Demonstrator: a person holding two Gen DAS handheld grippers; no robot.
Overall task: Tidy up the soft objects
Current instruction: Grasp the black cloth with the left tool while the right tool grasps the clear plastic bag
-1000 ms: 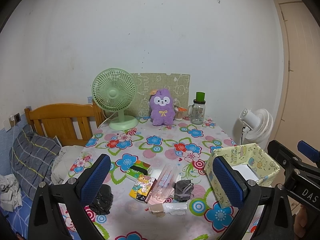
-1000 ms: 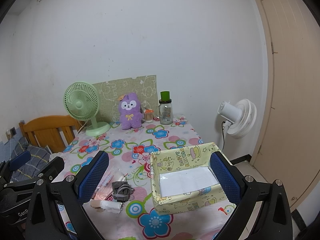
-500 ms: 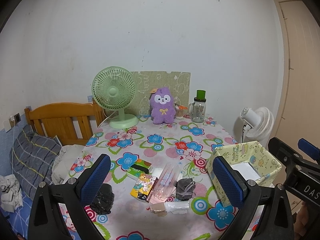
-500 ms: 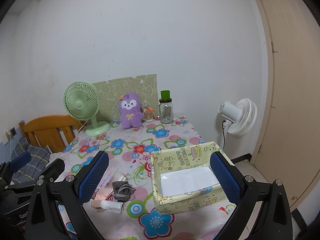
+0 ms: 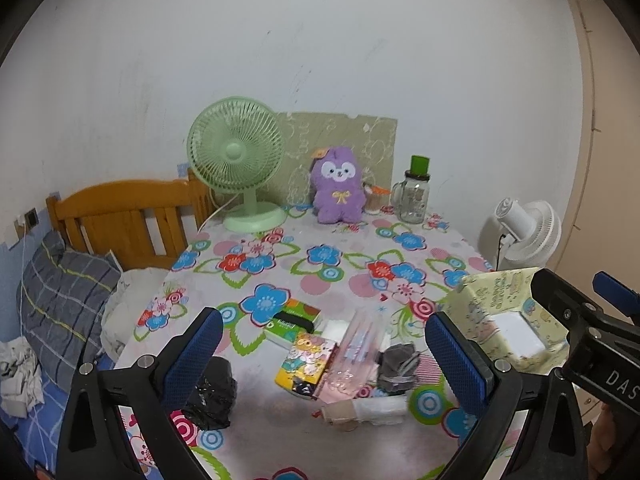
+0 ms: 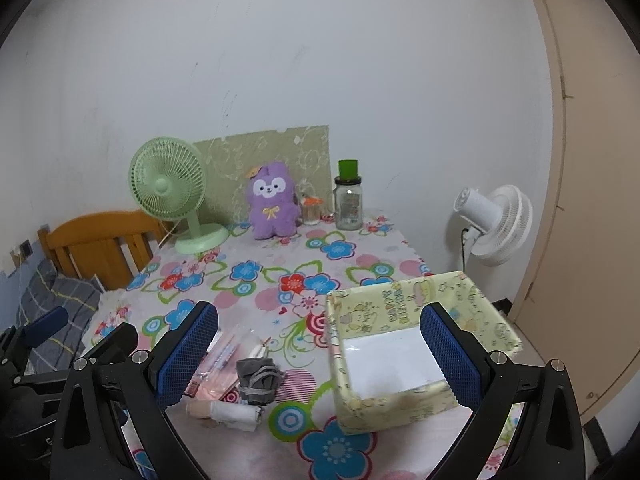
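Soft items lie near the front of the floral table: a grey cloth bundle [image 5: 396, 364] [image 6: 258, 376], a rolled white and beige cloth [image 5: 364, 410] [image 6: 224, 412], a crumpled black bag [image 5: 210, 394], a pink clear pouch [image 5: 354, 356] [image 6: 224, 360] and tissue packs [image 5: 306, 364]. An empty yellow patterned box [image 5: 496, 320] [image 6: 404, 344] stands at the front right. My left gripper [image 5: 320, 354] is open and empty above the items. My right gripper [image 6: 320, 350] is open and empty above the box's left wall.
At the back stand a green desk fan [image 5: 238, 160], a purple plush [image 5: 338, 192] and a glass jar with green lid [image 5: 416, 196]. A wooden bed frame [image 5: 120, 216] with bedding is at the left. A white floor fan [image 5: 524, 228] stands at the right.
Both grippers have drifted slightly; the left view has pulled back a little from the table. Nothing was taken hold of and the objects have not moved.
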